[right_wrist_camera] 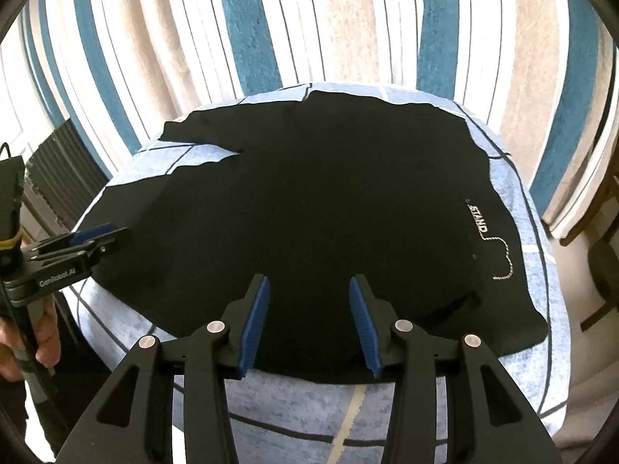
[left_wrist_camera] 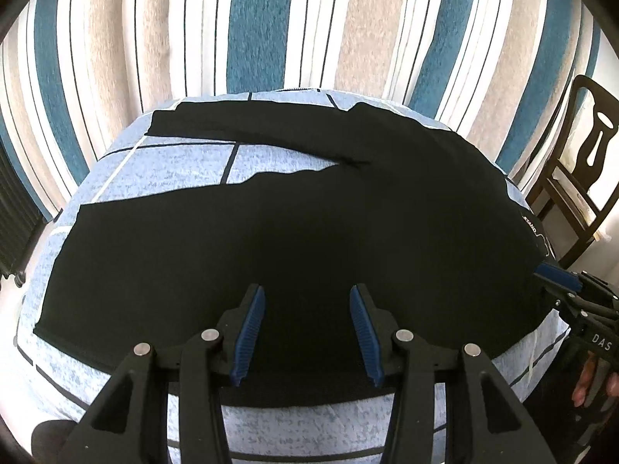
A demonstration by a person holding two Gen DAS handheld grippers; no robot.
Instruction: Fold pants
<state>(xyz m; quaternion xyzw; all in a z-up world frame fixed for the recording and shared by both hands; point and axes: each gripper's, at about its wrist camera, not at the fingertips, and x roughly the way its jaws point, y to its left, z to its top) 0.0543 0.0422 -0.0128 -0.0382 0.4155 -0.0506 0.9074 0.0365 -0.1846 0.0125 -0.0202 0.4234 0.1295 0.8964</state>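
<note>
Pants (left_wrist_camera: pixel 309 224), black, spread flat on the table (left_wrist_camera: pixel 162 162) with its light blue checked cloth; legs run toward the left edge of the table, split apart in a V. White "STAND" lettering (right_wrist_camera: pixel 477 218) near the waist end, toward the table's right edge. Left hand-held gripper (left_wrist_camera: pixel 307 332) jaws apart, nothing between them, over the near hem of the pants. Right hand-held gripper (right_wrist_camera: pixel 309 326) likewise spread and empty, above the waist area. Striped curtain (left_wrist_camera: pixel 294 27) behind the table; dark chair (left_wrist_camera: pixel 580 162) off its right side.
</note>
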